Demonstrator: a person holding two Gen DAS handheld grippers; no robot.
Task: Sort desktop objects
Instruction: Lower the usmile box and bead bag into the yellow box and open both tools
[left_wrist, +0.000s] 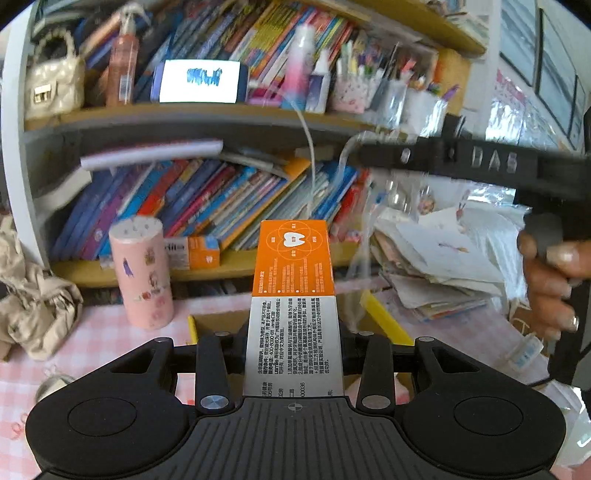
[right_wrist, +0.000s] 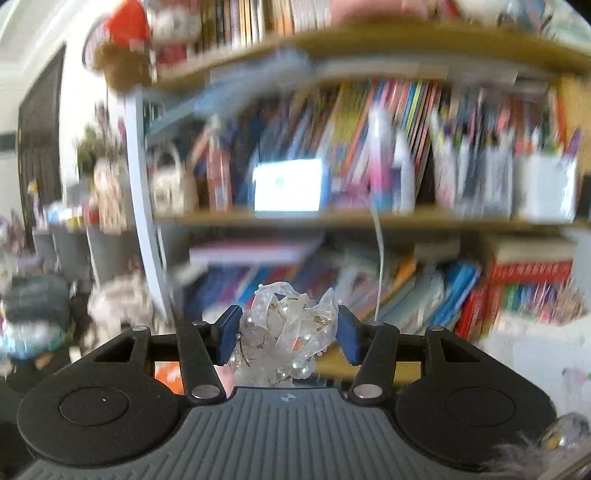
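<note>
My left gripper (left_wrist: 293, 347) is shut on a long orange and silver toothpaste box (left_wrist: 293, 295), which points forward above a yellow-edged cardboard box (left_wrist: 384, 317) on the pink checked desk. My right gripper (right_wrist: 288, 332) is shut on a white lace and pearl hair bow (right_wrist: 288, 332), held up in front of the bookshelf. The right gripper's black body (left_wrist: 480, 162) and the hand holding it cross the upper right of the left wrist view.
A pink cylinder tin (left_wrist: 142, 271) stands on the desk at left, beside a crumpled beige cloth (left_wrist: 33, 306). A paper pile (left_wrist: 443, 266) lies at right. The bookshelf (left_wrist: 207, 110) holds books, a lit tablet (left_wrist: 199, 81), bottles and pen cups.
</note>
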